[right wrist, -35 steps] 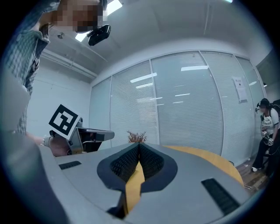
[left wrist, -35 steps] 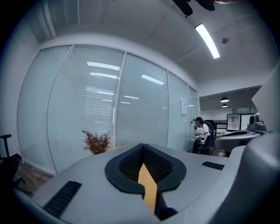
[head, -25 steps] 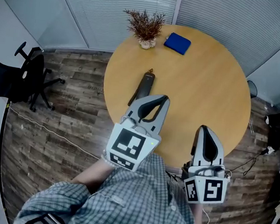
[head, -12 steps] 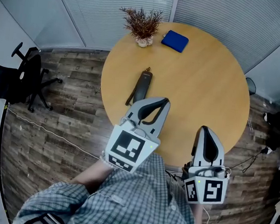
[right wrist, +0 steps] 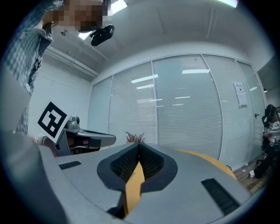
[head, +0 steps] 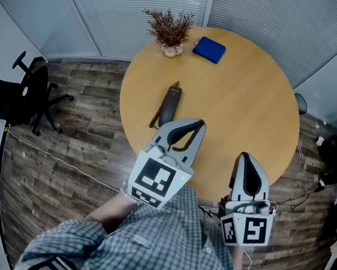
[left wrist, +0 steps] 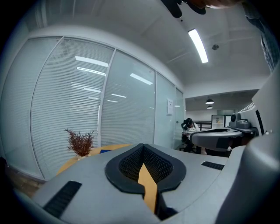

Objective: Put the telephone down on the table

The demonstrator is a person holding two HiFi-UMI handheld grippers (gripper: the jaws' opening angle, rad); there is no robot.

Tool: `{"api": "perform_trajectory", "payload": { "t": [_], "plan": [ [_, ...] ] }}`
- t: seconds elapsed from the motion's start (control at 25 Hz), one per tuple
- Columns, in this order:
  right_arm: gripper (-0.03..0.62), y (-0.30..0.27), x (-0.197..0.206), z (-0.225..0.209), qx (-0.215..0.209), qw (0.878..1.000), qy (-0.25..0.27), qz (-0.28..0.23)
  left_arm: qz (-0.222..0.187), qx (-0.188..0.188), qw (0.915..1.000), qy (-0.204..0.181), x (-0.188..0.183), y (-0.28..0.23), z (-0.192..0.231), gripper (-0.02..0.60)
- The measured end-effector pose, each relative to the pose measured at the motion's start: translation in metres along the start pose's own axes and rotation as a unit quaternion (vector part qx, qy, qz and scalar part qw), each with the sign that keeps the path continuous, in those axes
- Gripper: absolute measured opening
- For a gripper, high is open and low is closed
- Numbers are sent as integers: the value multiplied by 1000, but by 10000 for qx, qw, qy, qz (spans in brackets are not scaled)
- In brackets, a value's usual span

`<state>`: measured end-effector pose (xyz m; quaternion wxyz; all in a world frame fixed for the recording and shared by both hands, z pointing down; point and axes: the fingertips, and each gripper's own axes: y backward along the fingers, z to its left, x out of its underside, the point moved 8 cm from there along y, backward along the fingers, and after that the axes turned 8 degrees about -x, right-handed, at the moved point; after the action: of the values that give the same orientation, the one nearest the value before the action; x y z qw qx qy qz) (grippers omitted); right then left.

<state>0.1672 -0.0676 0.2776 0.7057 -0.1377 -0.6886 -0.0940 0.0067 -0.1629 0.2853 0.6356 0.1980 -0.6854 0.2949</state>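
1. Telephone (head: 168,105): I read a dark handset lying flat on the round wooden table (head: 250,92). It sits ahead of the left gripper (head: 197,124) and a little to the left of its tips. It is clear of them, with bare tabletop between.
2. Left gripper: the jaws are brought together with nothing between them. In the left gripper view the ribbed pads (left wrist: 130,162) meet at the tip. Only a sliver of tabletop shows through the gap behind.
3. Right gripper (head: 245,155): it hangs to the right of the left gripper, at the table's near edge and well apart from the telephone. Its pads (right wrist: 122,165) also meet, and I confirm the claw is empty.
4. Far side: a potted plant (head: 171,31) stands beyond the telephone, with a blue case (head: 209,49) just to its right.
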Motion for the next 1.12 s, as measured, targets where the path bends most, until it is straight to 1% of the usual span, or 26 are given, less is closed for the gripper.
{"api": "perform_trajectory", "payload": {
  "t": [0.68, 1.12],
  "plan": [
    [8, -2, 4, 1, -42, 10000, -54, 49, 156, 106, 9998, -51, 5, -3, -3, 8],
    [8, -1, 4, 4, -65, 10000, -35, 61, 167, 106, 9998, -62, 5, 0, -4, 8]
  ]
}}
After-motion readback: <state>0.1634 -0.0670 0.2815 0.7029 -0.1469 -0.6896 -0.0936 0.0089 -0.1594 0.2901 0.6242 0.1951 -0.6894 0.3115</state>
